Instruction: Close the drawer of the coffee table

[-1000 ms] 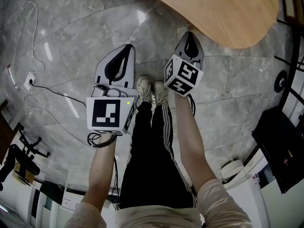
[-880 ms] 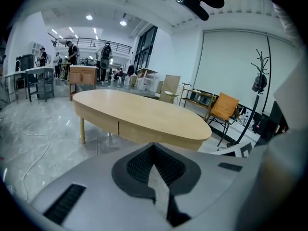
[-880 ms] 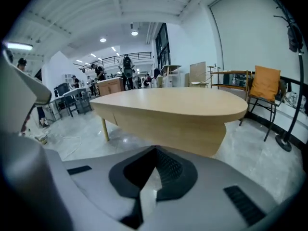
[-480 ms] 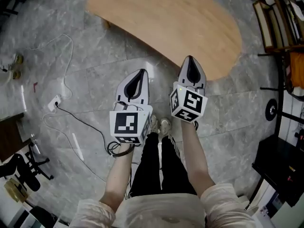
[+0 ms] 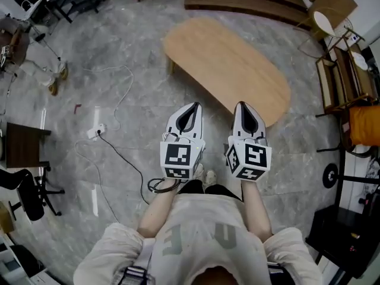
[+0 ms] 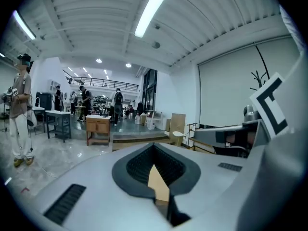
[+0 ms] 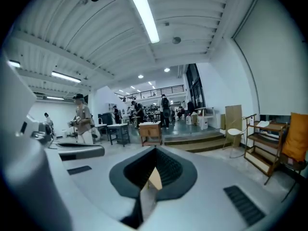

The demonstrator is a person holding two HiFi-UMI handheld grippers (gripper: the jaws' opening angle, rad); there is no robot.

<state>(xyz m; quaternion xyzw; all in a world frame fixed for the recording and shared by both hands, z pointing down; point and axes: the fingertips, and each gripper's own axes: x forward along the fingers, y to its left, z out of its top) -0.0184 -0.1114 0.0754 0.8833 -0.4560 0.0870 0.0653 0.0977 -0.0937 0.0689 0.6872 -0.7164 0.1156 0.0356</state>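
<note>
Jaws on both grippers are together, empty.

Head view: two grippers, left gripper point(image 5: 190, 107) and right gripper point(image 5: 244, 106), sit side by side just before one oval coffee table point(image 5: 228, 61). Its long axis runs upper left to lower right, and its drawer cannot be made out.

Left gripper view: tips meet, nothing between.

Right gripper view: the same.

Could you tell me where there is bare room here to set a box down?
The coffee table top is bare. The floor between it and the shelves is free. Left of the table it is busier: a power strip and cable lie there; the shelves crowd the right edge.
</note>
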